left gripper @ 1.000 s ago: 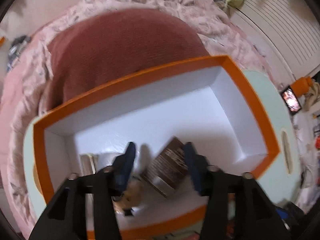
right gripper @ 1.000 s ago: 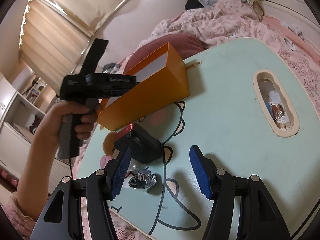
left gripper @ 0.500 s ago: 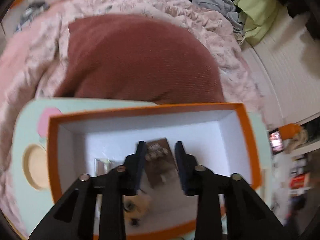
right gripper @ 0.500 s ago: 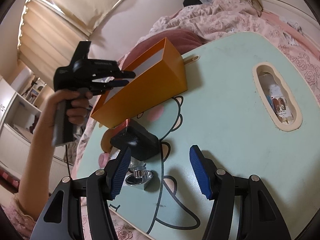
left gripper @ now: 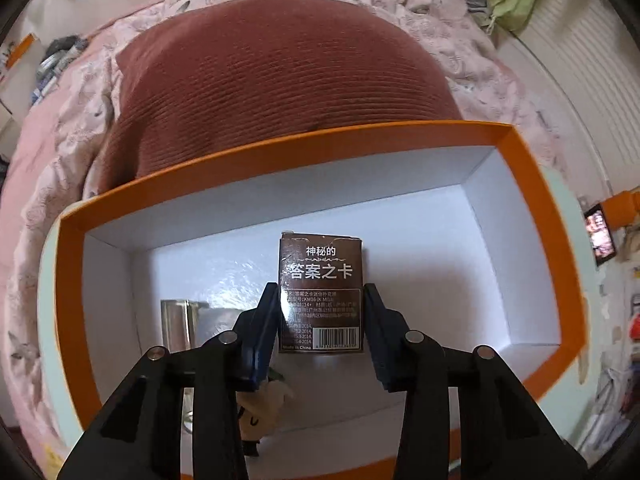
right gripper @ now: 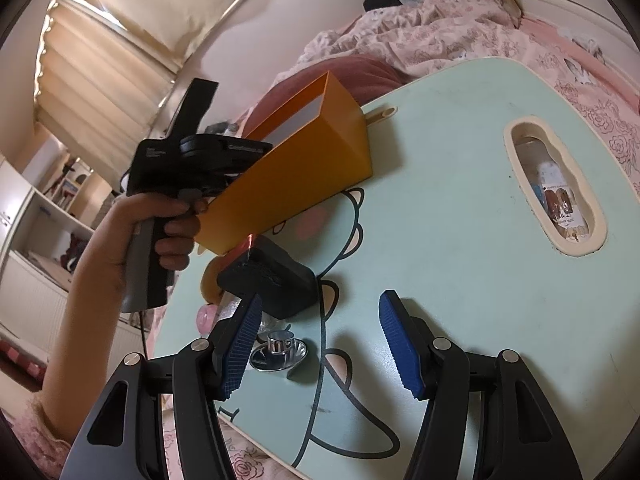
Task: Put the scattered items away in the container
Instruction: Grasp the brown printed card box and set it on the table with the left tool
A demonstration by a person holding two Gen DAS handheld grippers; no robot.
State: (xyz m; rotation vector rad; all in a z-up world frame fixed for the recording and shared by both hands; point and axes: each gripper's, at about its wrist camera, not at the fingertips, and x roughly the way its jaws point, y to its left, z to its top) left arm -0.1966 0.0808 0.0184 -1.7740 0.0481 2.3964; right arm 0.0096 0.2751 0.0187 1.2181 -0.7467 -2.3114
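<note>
Card box [left gripper: 322, 280] lengthwise along left gripper [left gripper: 322, 312] fingers, barcode end nearest camera.

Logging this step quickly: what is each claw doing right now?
Left claw: shut on the brown card box, over the orange box.
Right claw: open, holding nothing.

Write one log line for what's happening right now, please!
left gripper: shut on brown card box, over orange white-lined box | right gripper: open, empty, above mint-green table
</note>
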